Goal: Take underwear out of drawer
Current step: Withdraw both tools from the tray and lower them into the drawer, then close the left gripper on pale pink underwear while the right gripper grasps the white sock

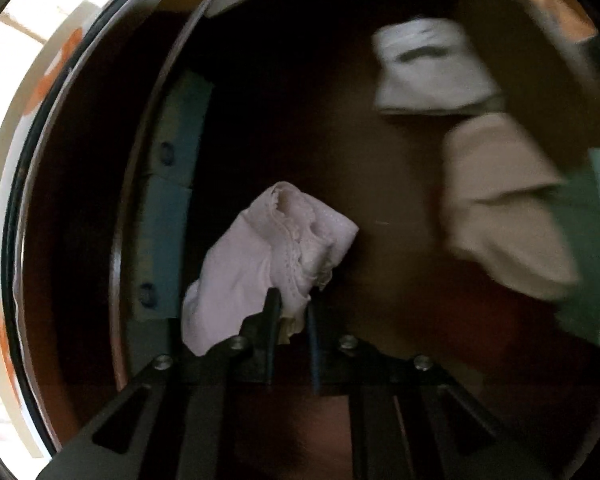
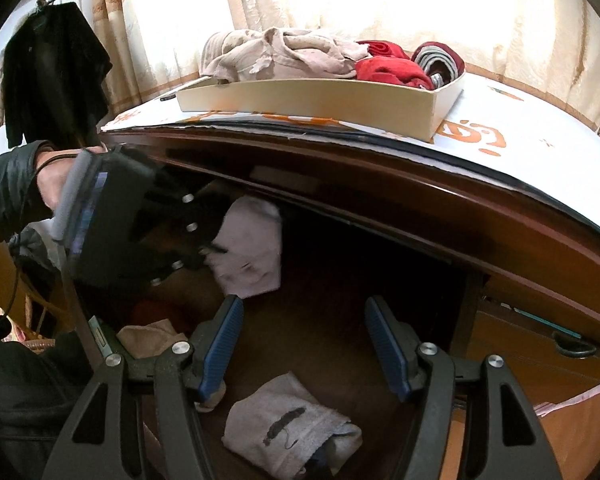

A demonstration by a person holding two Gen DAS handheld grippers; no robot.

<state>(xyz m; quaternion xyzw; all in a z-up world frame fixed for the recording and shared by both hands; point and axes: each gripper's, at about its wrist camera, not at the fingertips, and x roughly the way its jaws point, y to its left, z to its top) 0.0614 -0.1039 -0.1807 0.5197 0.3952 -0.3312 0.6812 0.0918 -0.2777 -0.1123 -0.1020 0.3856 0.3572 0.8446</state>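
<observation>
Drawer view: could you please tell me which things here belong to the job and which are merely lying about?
Job:
- pale pink underwear, pinched in the left tool
- open drawer
- right tool, open and empty

Lying about:
- white folded cloth
- beige garment
- tray of clothes
- black jacket

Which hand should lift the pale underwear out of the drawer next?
Left. Its gripper is shut on the pale underwear inside the drawer. The right gripper hangs open, holding nothing.
</observation>
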